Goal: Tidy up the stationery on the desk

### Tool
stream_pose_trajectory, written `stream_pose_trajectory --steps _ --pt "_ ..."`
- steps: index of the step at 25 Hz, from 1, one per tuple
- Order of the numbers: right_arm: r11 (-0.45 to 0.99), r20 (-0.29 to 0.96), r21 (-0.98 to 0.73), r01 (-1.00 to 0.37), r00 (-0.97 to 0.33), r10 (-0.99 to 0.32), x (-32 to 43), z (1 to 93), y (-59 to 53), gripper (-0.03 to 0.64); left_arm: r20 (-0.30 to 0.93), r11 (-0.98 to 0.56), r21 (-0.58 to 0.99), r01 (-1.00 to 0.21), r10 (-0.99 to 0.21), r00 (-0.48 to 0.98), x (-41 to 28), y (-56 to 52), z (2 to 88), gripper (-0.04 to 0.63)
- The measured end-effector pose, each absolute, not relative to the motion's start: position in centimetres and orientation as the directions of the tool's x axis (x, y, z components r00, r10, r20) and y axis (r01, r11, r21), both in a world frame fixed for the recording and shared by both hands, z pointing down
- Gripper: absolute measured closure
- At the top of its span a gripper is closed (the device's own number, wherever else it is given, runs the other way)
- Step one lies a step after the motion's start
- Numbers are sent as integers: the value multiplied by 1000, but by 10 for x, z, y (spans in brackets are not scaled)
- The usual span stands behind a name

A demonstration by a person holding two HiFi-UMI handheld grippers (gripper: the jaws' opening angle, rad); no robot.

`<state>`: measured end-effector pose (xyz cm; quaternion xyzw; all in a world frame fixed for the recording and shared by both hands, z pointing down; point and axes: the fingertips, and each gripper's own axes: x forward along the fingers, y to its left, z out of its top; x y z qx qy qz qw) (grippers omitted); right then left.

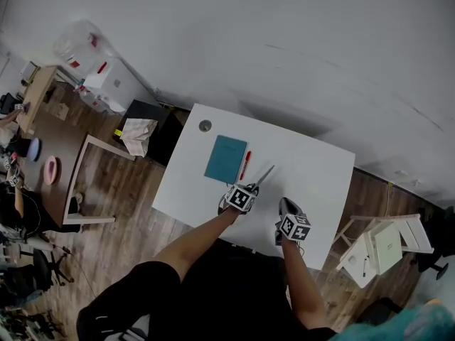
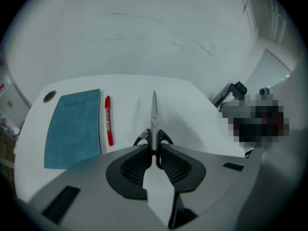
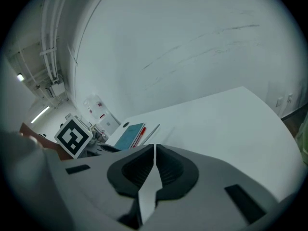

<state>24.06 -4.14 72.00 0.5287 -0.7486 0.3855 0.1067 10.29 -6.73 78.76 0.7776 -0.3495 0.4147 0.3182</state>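
A pair of scissors point(image 2: 154, 113) with black handles and closed blades is clamped by its handles in my left gripper point(image 2: 154, 147), blades pointing straight away over the white desk point(image 2: 192, 109). In the head view the left gripper point(image 1: 252, 187) holds the scissors point(image 1: 264, 175) just right of a red pen point(image 1: 244, 165) and a teal notebook point(image 1: 226, 158). The pen point(image 2: 108, 119) lies alongside the notebook point(image 2: 73, 128). My right gripper point(image 1: 286, 204) hovers near the desk's front, shut with nothing in it; its own view shows the jaws point(image 3: 154, 149) pressed together.
A round cable hole point(image 1: 205, 126) sits at the desk's far left corner. Left of the desk stand a black cabinet point(image 1: 153, 116) with a cloth point(image 1: 138, 135) and a white frame point(image 1: 79, 183) on the wood floor. A white rack point(image 1: 384, 244) stands at the right.
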Motion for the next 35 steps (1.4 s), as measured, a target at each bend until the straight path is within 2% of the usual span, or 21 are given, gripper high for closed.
stream_pose_trajectory --steps 8,12,17,22,25,29,35 --pt "149 588 -494 -856 -456 -669 215 731 -65 578 855 -409 323 -854 -261 448 102 -80 796 509" --pt "165 595 -493 -854 -469 -653 204 734 -78 578 859 -345 310 -886 -297 416 97 -95 800 509" --pt "113 607 -525 -843 -465 -644 209 743 -94 578 864 -259 345 -902 -289 413 100 -103 807 509" --pt "121 623 -502 -856 -455 -636 217 746 -109 578 887 -150 330 -932 -289 361 93 -103 819 509" --pt "128 629 -498 -858 -458 -628 217 748 -111 578 901 -136 321 -937 -261 346 96 -95 825 509" --pt "151 629 -505 -850 -482 -610 213 747 -105 578 896 -129 286 -950 -315 312 95 -104 821 509" --pt "191 628 -500 -845 -506 -591 206 747 -88 578 913 -122 277 -953 -276 300 97 -97 831 509"
